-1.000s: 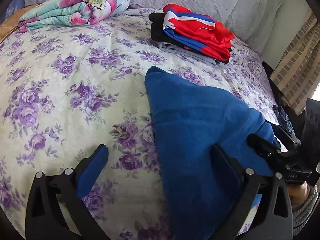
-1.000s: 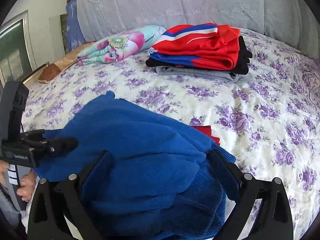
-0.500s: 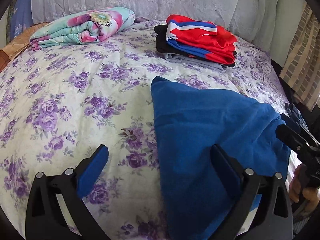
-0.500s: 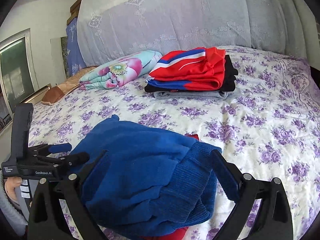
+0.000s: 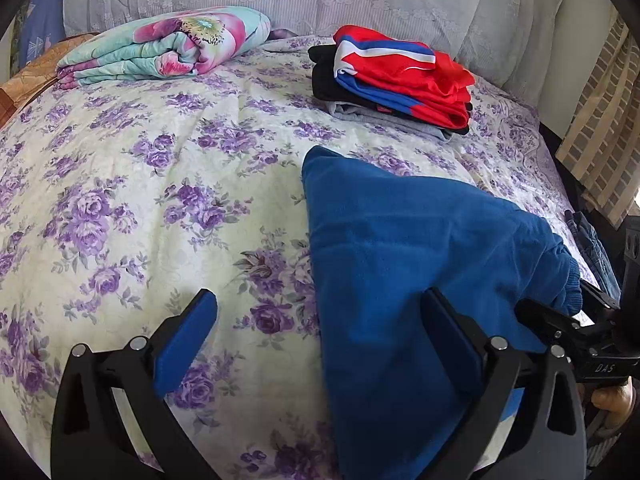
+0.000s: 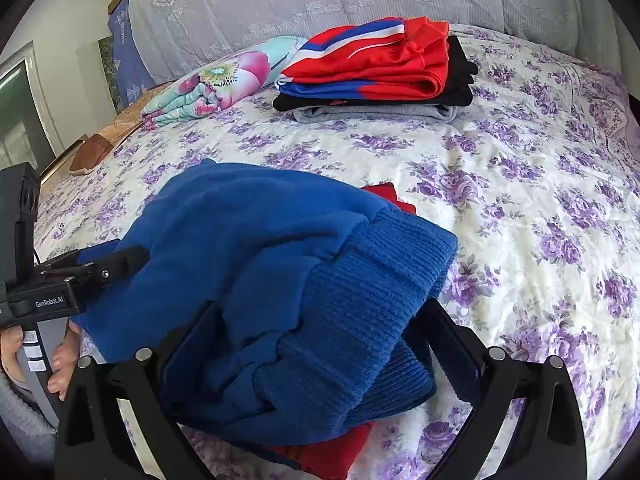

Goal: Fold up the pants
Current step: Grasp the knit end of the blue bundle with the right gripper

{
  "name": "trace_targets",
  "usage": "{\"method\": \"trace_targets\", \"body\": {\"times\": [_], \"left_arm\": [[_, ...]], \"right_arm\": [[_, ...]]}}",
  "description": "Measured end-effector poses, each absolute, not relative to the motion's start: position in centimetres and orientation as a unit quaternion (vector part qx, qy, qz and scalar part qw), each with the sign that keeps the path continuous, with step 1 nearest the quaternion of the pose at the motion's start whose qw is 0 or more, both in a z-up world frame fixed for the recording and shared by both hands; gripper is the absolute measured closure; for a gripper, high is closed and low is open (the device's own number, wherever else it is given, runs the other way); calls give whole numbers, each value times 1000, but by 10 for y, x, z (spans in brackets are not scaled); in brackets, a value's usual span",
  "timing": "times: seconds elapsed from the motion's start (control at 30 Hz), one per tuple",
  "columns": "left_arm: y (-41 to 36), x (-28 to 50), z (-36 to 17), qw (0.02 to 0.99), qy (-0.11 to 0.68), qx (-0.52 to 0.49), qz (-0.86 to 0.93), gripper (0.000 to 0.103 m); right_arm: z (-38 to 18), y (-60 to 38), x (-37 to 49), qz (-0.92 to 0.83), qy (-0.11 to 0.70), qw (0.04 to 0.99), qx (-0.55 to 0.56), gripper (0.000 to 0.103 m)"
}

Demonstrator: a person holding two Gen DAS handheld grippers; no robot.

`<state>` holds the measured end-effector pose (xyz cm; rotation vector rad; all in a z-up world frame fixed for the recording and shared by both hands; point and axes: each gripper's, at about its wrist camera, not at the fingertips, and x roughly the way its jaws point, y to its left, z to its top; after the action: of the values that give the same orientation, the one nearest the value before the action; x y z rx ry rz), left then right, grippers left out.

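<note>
The blue fleece pants [image 5: 400, 248] lie folded on the floral bed cover [image 5: 120, 200], right of centre in the left wrist view. My left gripper [image 5: 318, 294] is open, one finger over bare cover and the other over the pants' left part. In the right wrist view the pants [image 6: 248, 240] form a thick bundle with a ribbed band [image 6: 372, 280] in front. My right gripper [image 6: 320, 306] is open with that bundle lying between its fingers. A red cloth [image 6: 332, 456] shows under the bundle. The left gripper's fingers [image 6: 120, 260] sit at the pants' left edge.
A stack of folded clothes [image 5: 396, 76] topped by a red, white and blue piece sits at the back right. A rolled floral quilt [image 5: 168, 48] lies at the back left. A denim item [image 5: 596, 248] hangs at the bed's right edge by a curtain [image 5: 600, 120].
The right gripper drew back from the pants, then came in close again; the ribbed band now fills the space between its fingers. The left gripper shifted slightly and stayed open.
</note>
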<state>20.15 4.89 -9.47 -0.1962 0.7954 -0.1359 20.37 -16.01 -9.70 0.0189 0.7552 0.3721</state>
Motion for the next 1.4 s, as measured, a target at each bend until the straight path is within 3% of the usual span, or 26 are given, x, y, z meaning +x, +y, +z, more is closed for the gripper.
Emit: {"method": "trace_targets", "body": {"times": [0.17,0.37,0.5,0.63,0.83,0.93,1.03,1.17,1.3,1.4], "left_arm": [[48,199,-94,918,382,-93,-61,4],[49,200,-93,917,382,-93,-62,4],[50,200,-95,916,385,-98,-66,4],[52,202,-98,910,391,-113,-80,4],[60,185,-85,931,340,-123,-57,4],[64,181,-82,934,330,-131,-46,4],[54,197,-94,915,383,-111,-58,4],[61,201,-100,905,397,-133,-72,4],[65,193,-94,914,372,-143,-70,4],[65,189,-92,915,364,-154,-85,4]], "right_arm": [[-56,-172,196,205,298,931,58,3],[-46,-121,227,209,319,924,-26,3],[-80,-104,262,173,375,908,-77,3],[-86,-121,270,203,377,903,-33,4],[-58,-155,220,191,302,934,9,4],[-75,-171,219,148,340,929,-4,4],[-112,-182,241,190,425,884,44,4],[-110,-188,237,202,410,887,70,3],[-91,-207,216,208,347,907,117,3],[-102,-217,219,236,376,879,174,3]]}}
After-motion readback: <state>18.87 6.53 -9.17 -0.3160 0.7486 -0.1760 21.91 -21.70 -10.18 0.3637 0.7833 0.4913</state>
